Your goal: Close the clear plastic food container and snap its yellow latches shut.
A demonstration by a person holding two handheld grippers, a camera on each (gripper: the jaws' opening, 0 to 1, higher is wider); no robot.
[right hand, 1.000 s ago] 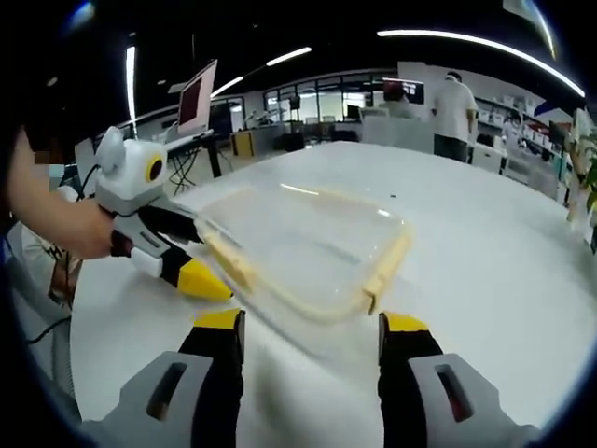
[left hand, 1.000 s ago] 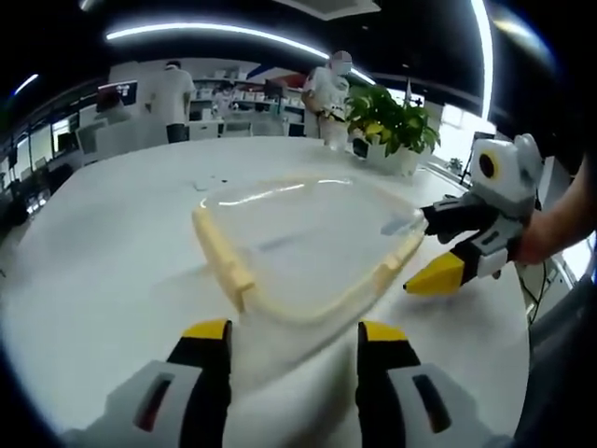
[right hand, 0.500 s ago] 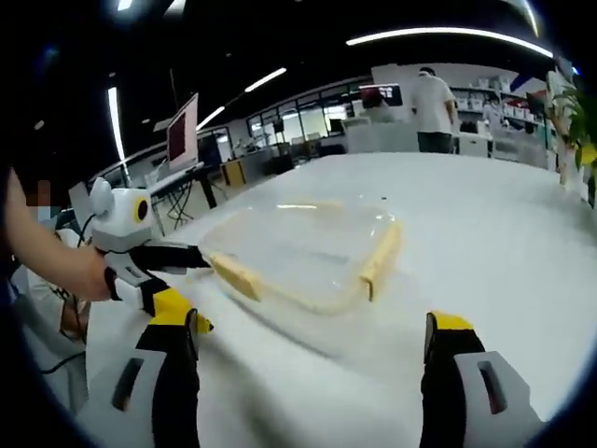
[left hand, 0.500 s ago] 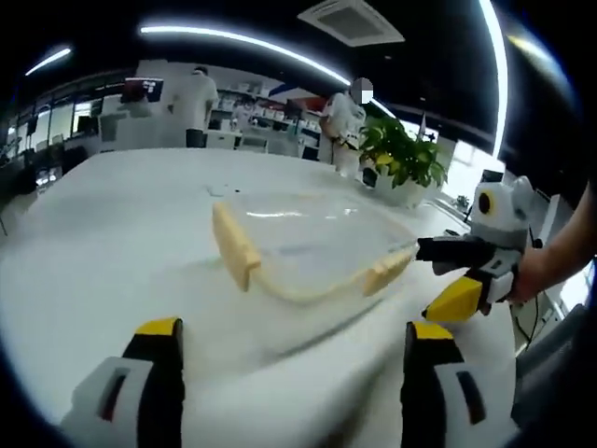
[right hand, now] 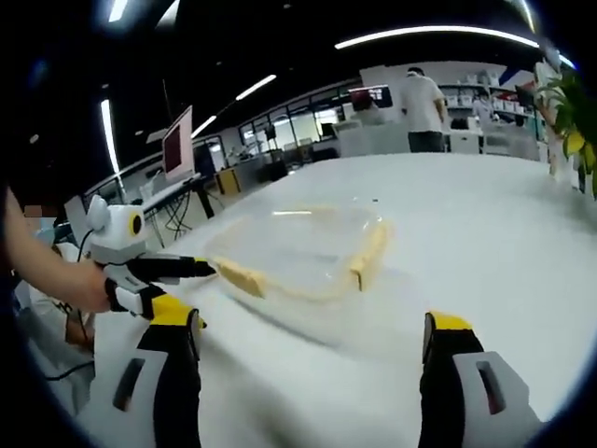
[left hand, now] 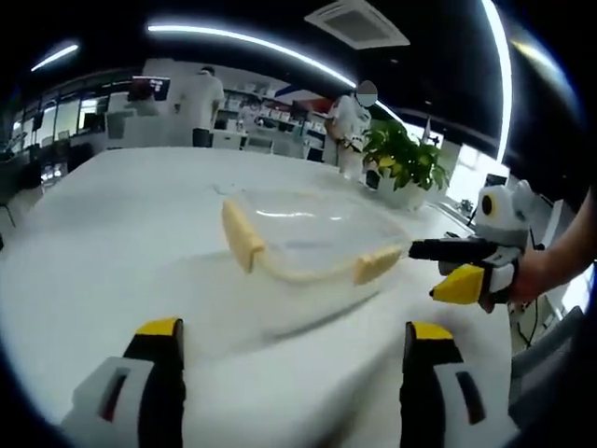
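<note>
Since a second ago both claws wider apart and pulled back from the container [left hand: 308,247]; nothing gripped in either. Left claw [left hand: 291,359] open wide, jaws empty, aimed at the near edge of the container. Right claw [right hand: 312,350] likewise spread and empty. Means for the task, as a judgement: lid pressing over, latching not begun, claws backing off to line up on the yellow latches.

Container lying in the middle of the white tabletop [left hand: 112,233], lid apparently down on the base. Yellow latches [left hand: 240,235] sticking out from the rim rather than folded flat, so probably unsnapped. In the left gripper view, right claw off to the side, dark upper jaw pointing at a latch [left hand: 378,265], just beside it, perhaps touching; hard to tell. In the right gripper view, left claw [right hand: 182,291] similarly close to the near latch [right hand: 240,276].

Clear walls nearly lost against the white surface; seam between lid and base unreadable. Far latches faint, blurred. Plant [left hand: 403,154] and people well behind.
</note>
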